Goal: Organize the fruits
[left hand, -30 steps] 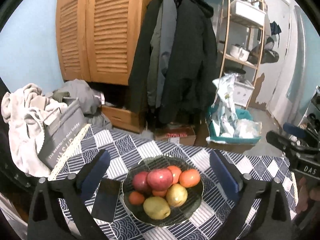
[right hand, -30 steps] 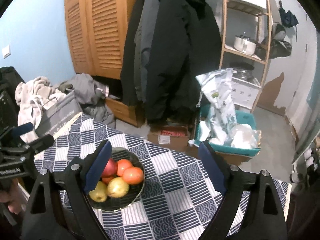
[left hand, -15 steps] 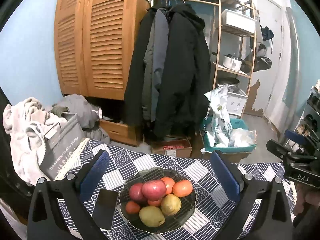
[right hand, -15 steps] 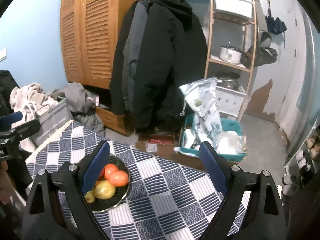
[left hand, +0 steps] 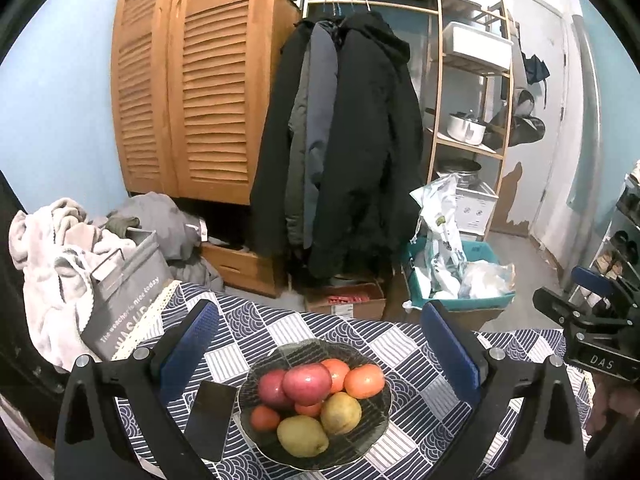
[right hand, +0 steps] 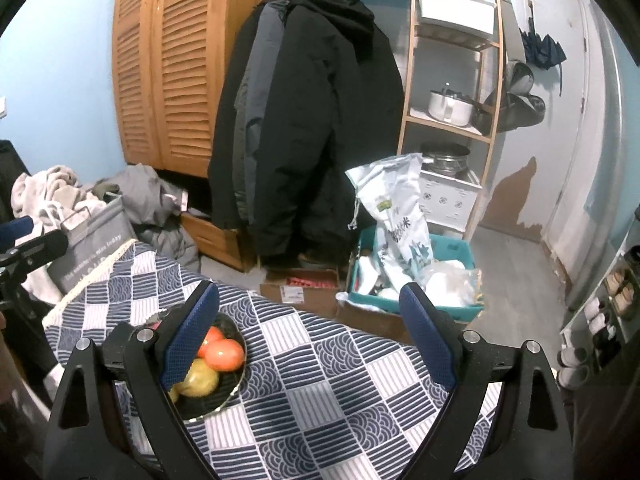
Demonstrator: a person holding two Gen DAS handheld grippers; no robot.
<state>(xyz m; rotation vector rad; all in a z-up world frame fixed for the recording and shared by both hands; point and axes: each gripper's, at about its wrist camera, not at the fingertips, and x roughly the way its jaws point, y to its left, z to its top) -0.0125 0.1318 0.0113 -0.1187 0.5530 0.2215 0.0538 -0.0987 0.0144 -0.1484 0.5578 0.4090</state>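
Left wrist view: the fruit bowl (left hand: 316, 400) is seen centred between the wide-spread, empty left gripper (left hand: 316, 344); the front pear (left hand: 302, 436) lies lengthwise left-right. The right gripper (right hand: 310, 332) is likewise spread wide above the patterned tablecloth (right hand: 320, 392), coats (right hand: 304, 112) behind.

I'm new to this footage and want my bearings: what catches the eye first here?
The dark glass bowl piled with fruit, red apples on top and yellow pears in front, sits on the blue-and-white patterned tablecloth, framed by the open left gripper. A black phone lies just left of the bowl. Behind the table hang dark coats beside louvered wooden doors.
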